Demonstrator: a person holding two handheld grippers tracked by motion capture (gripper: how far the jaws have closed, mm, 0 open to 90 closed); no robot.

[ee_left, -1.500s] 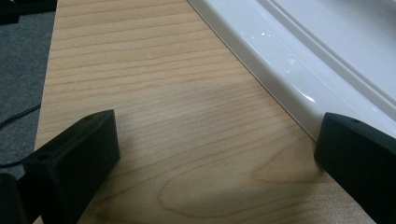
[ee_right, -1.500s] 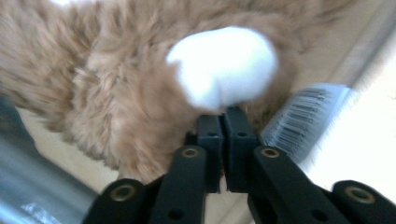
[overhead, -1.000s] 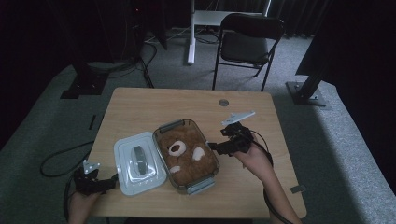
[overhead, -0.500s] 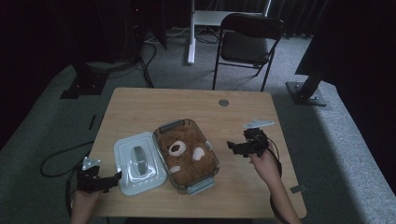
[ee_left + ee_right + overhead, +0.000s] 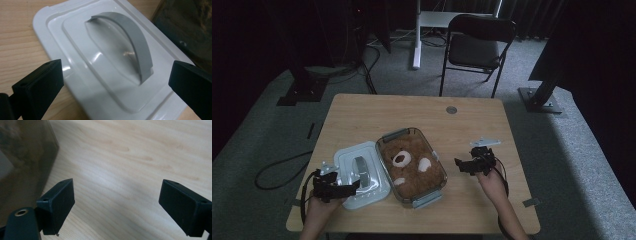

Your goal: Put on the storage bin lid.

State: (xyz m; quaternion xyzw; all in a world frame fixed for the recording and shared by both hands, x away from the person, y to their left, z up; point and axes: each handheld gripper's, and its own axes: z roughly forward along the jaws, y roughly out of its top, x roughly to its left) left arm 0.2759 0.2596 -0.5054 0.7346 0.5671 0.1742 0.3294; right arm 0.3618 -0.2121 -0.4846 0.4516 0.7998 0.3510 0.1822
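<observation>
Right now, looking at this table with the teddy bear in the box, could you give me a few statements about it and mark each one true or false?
1. The brown teddy bear lies inside the clear container. True.
2. The white lid is closed on the container. False: it lies flat on the table, to the container's left.
3. The left gripper has its jaws open over the lid's grey handle. True.
4. The right gripper is clamped on the teddy bear. False: its jaws are open with nothing between them, over bare table to the right of the container.
5. A folding chair stands beyond the table's far edge. True.
</observation>
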